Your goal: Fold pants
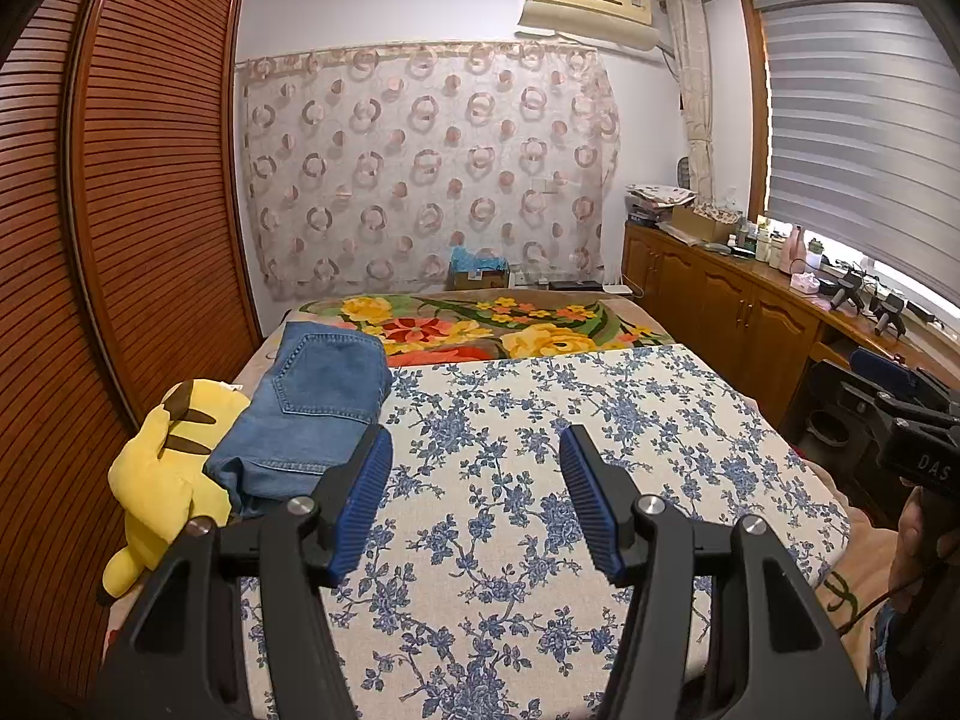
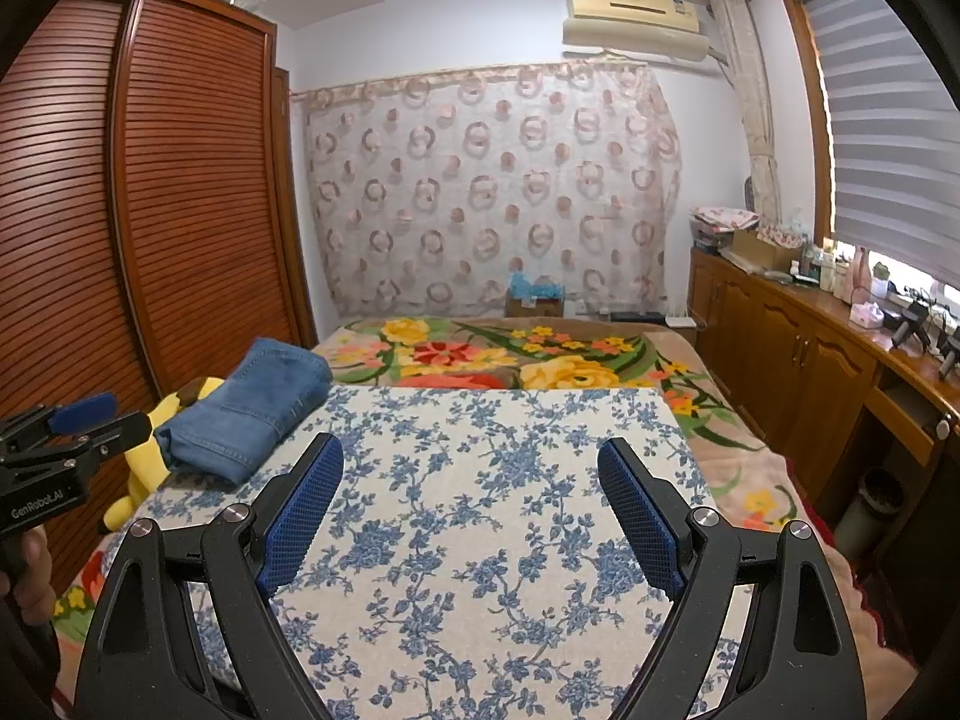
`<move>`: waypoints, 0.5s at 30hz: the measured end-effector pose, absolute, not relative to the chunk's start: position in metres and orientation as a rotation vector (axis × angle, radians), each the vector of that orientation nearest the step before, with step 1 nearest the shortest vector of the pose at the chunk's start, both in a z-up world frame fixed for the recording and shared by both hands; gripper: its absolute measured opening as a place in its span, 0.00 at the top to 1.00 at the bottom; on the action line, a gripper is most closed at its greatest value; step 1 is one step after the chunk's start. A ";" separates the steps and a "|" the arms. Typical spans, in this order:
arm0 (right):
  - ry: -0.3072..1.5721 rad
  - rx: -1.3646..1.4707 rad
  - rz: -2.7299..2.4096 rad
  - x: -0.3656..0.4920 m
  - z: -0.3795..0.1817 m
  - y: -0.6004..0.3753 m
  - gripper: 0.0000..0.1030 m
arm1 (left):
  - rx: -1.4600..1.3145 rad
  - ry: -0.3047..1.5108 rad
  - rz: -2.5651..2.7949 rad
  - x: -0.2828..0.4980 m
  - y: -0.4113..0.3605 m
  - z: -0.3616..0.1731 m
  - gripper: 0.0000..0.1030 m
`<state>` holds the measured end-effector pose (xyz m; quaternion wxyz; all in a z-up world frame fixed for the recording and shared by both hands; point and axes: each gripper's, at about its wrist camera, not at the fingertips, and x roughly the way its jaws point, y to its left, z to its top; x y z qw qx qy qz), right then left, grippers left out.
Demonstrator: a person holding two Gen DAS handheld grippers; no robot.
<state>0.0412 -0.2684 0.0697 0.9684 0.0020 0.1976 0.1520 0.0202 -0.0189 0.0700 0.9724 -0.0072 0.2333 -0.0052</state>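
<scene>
A bed (image 1: 798, 510) fills both views, its near part covered by a blue-flowered cloth (image 1: 540, 468), bare in the middle. At the cloth's far left edge lie the jeans (image 1: 318, 414), already a compact folded bundle, just beside a yellow plush toy (image 1: 162, 468). The fold looks finished, or a fresh pair is awaited; any next move would call for reaching left and forward to the bundle. The left claw (image 1: 477, 498) stands partly apart, holding nothing. The right claw (image 2: 471, 510) is spread wider, equally empty, hovering above the cloth.
</scene>
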 end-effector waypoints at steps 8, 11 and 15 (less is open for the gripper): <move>0.399 0.003 0.307 0.041 0.070 -0.269 0.14 | -0.014 0.471 -0.011 0.021 -0.016 0.070 0.44; 0.399 0.004 0.308 0.041 0.070 -0.269 0.14 | -0.015 0.471 -0.011 0.021 -0.016 0.070 0.44; 0.399 0.004 0.307 0.041 0.070 -0.270 0.14 | -0.015 0.471 -0.011 0.020 -0.018 0.070 0.44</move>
